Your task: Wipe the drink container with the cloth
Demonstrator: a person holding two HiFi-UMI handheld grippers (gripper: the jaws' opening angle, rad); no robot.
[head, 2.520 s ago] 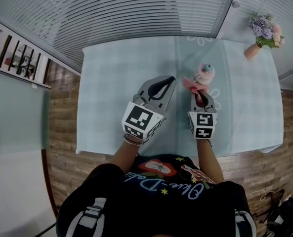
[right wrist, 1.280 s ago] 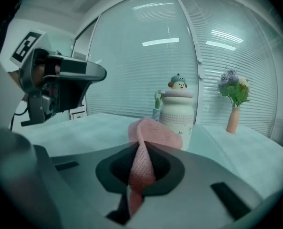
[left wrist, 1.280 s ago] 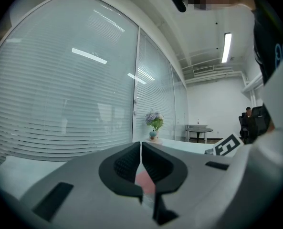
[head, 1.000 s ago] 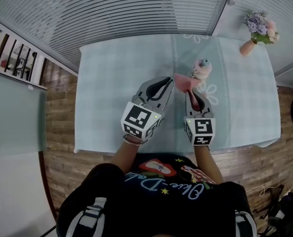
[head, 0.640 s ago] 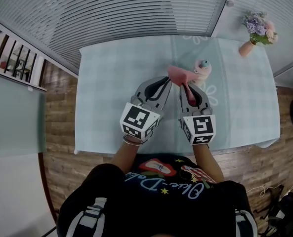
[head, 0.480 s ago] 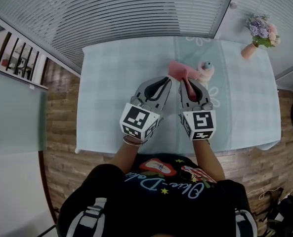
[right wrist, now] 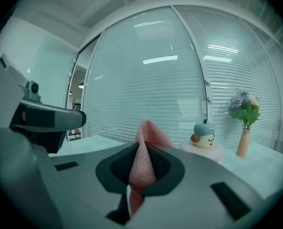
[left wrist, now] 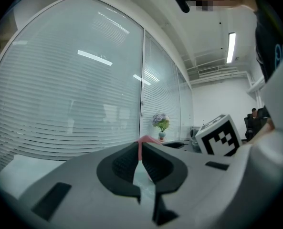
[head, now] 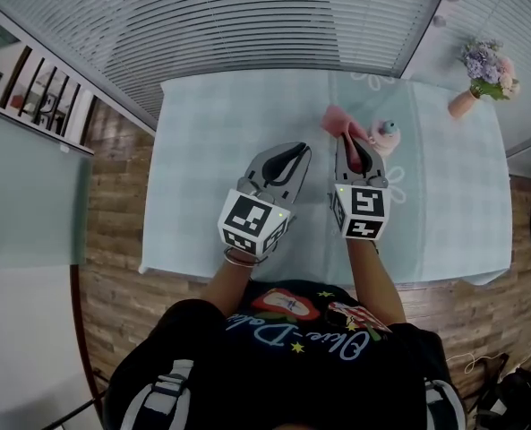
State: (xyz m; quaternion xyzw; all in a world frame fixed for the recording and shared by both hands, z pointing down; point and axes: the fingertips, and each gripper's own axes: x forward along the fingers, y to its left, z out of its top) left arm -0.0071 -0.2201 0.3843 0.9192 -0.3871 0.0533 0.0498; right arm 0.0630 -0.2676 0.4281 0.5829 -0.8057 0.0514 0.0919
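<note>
Closest to the person, the left gripper (head: 294, 153) hangs over the table with its pale checked covering (head: 211, 150), well to the left of the container and nearer than it. Its jaws are pressed together on nothing of their own; only a sliver of pink shows past the tips.

Now the right gripper (head: 352, 140), just this side of the container and a touch to its left. It has the pink waffle-weave cloth (right wrist: 143, 168) pinched firmly, a fold standing up above the tips and a tail hanging below.

And there's the target: the small pale pink drink container with a blue-capped cartoon-face lid (head: 387, 138), upright on the table, just right of the cloth. No contact between them that I can make out.

Beyond it, far to the right, a peach vase of purple and pink flowers (head: 469, 98).

So I'd call this the approach, wiping not yet begun. The next move calls for swinging the cloth rightward onto the container's side, and the idle left gripper may need to steady that light container so it doesn't tip.
</note>
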